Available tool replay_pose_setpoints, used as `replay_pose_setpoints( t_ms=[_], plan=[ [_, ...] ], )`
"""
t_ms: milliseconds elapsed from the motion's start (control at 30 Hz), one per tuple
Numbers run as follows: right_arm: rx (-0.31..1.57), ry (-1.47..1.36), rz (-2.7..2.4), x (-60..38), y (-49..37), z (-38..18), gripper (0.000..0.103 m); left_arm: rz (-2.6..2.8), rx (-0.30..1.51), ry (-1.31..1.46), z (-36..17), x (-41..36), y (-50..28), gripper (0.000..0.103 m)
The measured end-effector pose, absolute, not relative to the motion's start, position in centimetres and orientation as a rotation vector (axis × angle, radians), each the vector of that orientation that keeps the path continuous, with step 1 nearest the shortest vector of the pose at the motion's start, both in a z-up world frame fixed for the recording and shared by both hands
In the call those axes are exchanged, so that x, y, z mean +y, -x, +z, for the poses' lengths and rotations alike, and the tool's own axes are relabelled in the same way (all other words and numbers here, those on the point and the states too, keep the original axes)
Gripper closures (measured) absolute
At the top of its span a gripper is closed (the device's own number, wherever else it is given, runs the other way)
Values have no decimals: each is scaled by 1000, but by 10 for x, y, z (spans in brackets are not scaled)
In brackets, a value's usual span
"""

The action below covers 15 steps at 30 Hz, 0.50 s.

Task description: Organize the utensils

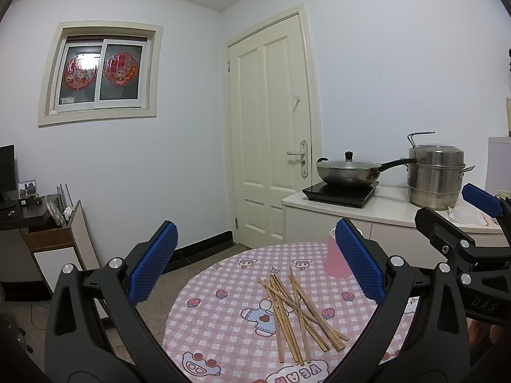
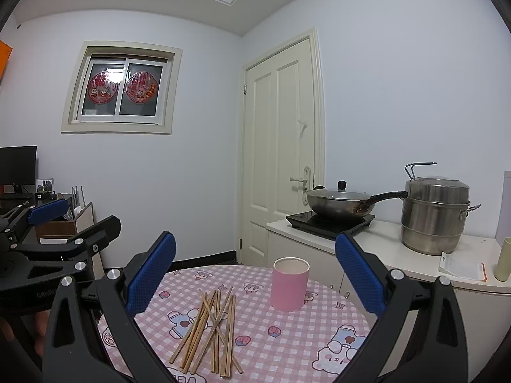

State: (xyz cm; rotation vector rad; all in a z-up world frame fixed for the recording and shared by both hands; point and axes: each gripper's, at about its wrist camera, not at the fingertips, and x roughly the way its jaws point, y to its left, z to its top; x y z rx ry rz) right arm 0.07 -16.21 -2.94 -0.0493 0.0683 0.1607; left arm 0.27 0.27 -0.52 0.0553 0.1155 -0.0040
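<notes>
Both claws spread wide, nothing between the pads — left gripper [image 1: 255,265] and right gripper [image 2: 255,276] hover over the near edge of the round table [image 2: 319,328], apart from everything on it. Wooden chopsticks [image 2: 210,328] lie loose in a crossed pile on the pink checked tablecloth [image 1: 223,328], lower centre of both wrist views. Pink cup [image 2: 290,284] stands upright, just beyond the pile and to its right; in the left wrist view the right-hand blue pad partly covers it. Each gripper shows at the other's frame edge. Behind the table, right side: white counter [image 2: 399,252] with lidded wok [image 2: 338,202] on a black induction hob [image 2: 329,225], steel steamer pot [image 2: 434,214] beside it. White door [image 2: 281,146] centre — window [image 2: 121,87] upper left.
</notes>
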Motion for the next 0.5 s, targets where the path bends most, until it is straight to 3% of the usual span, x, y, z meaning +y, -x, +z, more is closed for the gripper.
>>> replay_pose_setpoints(
  t_ms=[500],
  plan=[
    [78, 47, 152, -163, -3, -29, 7, -2, 124, -53, -7, 3, -4, 6]
  ],
)
